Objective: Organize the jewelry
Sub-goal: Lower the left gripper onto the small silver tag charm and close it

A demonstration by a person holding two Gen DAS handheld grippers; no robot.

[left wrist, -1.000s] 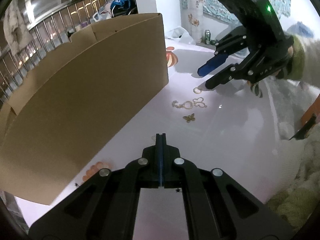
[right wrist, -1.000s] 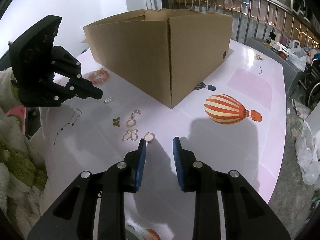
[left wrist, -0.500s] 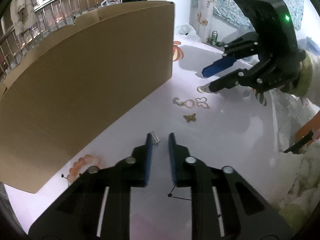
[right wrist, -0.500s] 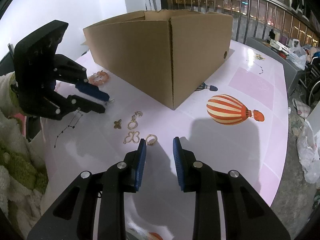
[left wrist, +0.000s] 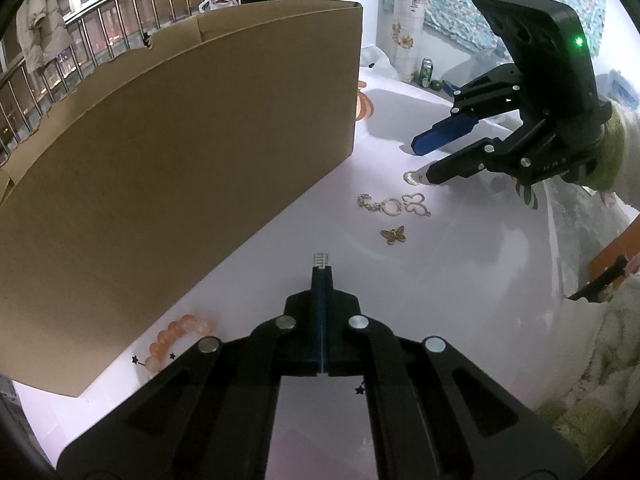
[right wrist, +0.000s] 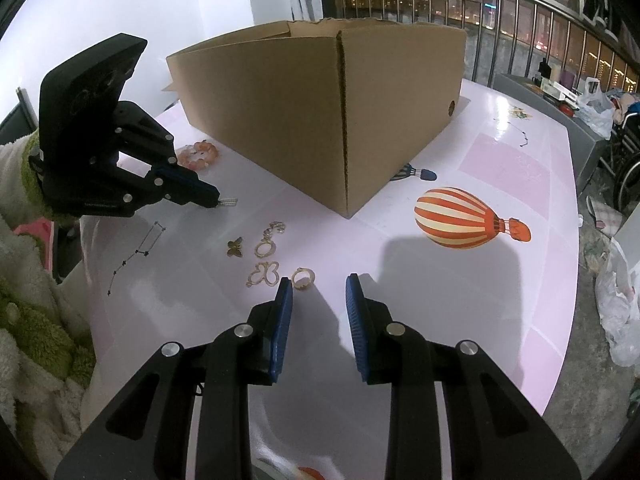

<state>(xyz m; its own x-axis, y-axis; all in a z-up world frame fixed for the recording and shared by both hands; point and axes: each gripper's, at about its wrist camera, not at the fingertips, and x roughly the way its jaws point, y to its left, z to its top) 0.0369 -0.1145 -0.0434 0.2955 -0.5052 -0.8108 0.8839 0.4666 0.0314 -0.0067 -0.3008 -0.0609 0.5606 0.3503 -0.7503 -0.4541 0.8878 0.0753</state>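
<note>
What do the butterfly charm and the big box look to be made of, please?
The butterfly charm looks like cast metal with a dull antique-brass finish: dark gold, faint highlights. The box looks like plain brown corrugated cardboard: matte, with a folded corner seam and a ragged top edge.

Left gripper at bottom centre, jaws just closed onto small silver clasp. Cardboard box filling left. Gold butterfly charm, rings mid-right; right gripper upper right, parted.

Brown cardboard box; pink table; orange-cream striped balloon print; gold butterfly charm.
</note>
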